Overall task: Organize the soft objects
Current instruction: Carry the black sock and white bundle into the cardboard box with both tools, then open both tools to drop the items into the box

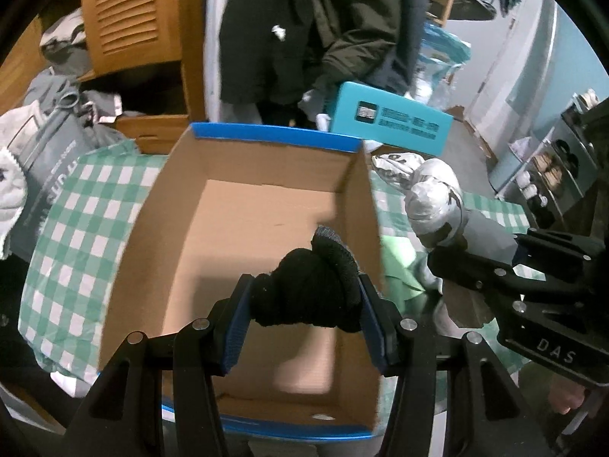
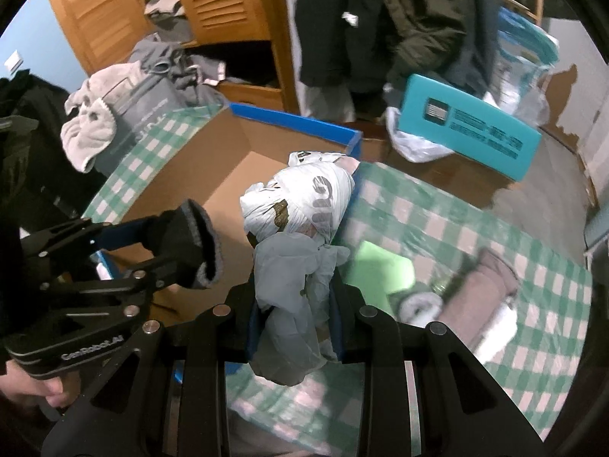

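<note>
Two hand-held grippers, each loaded. Left gripper (image 1: 304, 301) clamped about halfway on a rolled black sock bundle (image 1: 308, 285), hanging over the near right part of an open cardboard box (image 1: 152, 251) with blue rim. Right gripper (image 2: 295, 316) nearly closed on the loose tail of a knotted white plastic bundle (image 2: 300, 205), dangling at the box's right edge above the green checked cloth (image 2: 475, 221). Green folded item (image 2: 384, 270) and rolled towels on the cloth, right of the box. Likely risks: thin plastic slipping from the narrow pinch; bundle snagging the box wall and tipping outside; sock catching on the pads at release; grippers colliding, being near each other.
</note>
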`<control>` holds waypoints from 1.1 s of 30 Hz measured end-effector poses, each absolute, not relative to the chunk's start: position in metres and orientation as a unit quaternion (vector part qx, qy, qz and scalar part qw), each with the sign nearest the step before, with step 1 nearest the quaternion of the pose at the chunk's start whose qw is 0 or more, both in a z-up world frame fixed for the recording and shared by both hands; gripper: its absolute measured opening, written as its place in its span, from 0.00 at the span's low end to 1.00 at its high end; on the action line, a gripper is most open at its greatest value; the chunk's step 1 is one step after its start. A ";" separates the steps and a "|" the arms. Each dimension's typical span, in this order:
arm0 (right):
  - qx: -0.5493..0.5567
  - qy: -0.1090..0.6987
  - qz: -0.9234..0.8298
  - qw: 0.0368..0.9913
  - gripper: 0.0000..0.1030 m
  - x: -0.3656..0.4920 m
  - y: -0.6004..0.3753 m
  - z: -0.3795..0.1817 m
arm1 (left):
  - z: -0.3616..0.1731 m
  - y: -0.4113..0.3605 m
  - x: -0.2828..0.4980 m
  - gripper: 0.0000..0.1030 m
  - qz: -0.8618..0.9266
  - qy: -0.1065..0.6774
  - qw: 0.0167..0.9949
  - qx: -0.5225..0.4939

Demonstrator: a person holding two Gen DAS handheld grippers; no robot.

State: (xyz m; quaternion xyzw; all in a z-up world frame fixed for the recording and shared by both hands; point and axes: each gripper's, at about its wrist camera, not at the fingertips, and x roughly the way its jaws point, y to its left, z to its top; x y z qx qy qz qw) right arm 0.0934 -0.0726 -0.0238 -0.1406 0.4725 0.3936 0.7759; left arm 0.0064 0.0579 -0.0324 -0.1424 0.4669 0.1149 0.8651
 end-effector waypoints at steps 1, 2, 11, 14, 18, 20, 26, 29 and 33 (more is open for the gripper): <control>-0.142 0.473 0.398 0.773 0.27 0.092 -0.066 -0.025 | -0.034 0.064 0.005 0.52 0.120 0.467 0.864 -0.143; -0.144 0.475 0.402 0.769 0.27 0.092 -0.058 -0.026 | -0.035 0.070 0.003 0.52 0.127 0.467 0.863 -0.144; -0.167 0.485 0.427 0.745 0.27 0.086 -0.007 -0.040 | -0.054 0.106 -0.008 0.53 0.159 0.477 0.847 -0.174; -0.166 0.492 0.435 0.736 0.27 0.087 0.004 -0.045 | -0.062 0.113 -0.008 0.53 0.166 0.485 0.840 -0.179; -0.163 0.499 0.439 0.729 0.27 0.088 0.014 -0.050 | -0.068 0.118 -0.008 0.55 0.172 0.496 0.832 -0.180; -0.157 0.505 0.437 0.728 0.31 0.091 0.016 -0.053 | -0.071 0.122 -0.009 0.57 0.178 0.499 0.828 -0.184; -0.145 0.514 0.424 0.731 0.55 0.098 0.008 -0.056 | -0.070 0.126 -0.010 0.69 0.187 0.499 0.825 -0.188; -0.135 0.513 0.418 0.737 0.56 0.102 0.001 -0.053 | -0.067 0.123 -0.009 0.75 0.185 0.498 0.826 -0.187; -0.124 0.509 0.412 0.746 0.61 0.107 -0.012 -0.048 | -0.063 0.117 -0.006 0.75 0.176 0.494 0.831 -0.184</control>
